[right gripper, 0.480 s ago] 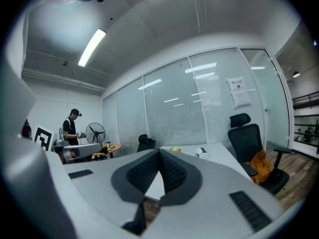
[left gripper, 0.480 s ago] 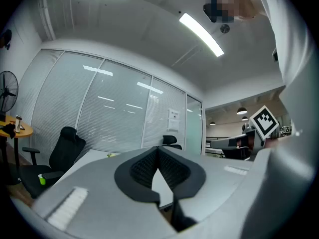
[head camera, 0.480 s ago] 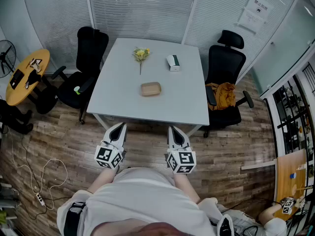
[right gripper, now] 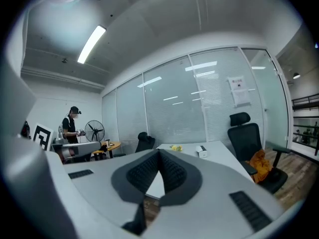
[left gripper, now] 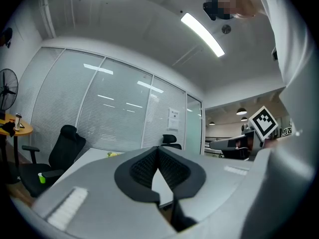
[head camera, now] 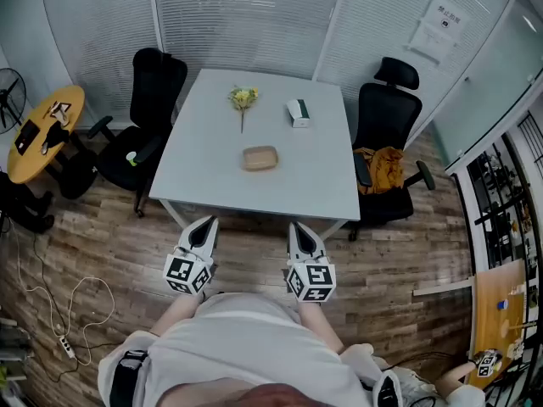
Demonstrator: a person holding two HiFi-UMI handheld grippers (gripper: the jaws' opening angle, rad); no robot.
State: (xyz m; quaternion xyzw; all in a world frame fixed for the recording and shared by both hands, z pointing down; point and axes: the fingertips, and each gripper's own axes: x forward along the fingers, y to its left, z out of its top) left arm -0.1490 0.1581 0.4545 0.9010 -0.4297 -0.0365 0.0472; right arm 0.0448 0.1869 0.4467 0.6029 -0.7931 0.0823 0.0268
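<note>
Before table (head camera: 297, 168); left gripper (head camera: 204, 227), right gripper (head camera: 302, 231); closed

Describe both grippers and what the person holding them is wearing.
The left gripper and right gripper are light grey shells that taper to a wedge. Their jaws are lined with black ribbed pads. Each carries a cube with black-and-white square markers at its rear. No cables show. The person wears a white top.

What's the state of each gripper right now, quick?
Left gripper: closed, jaw tips together, holding nothing.
Right gripper: closed, jaw tips together, holding nothing.
</note>
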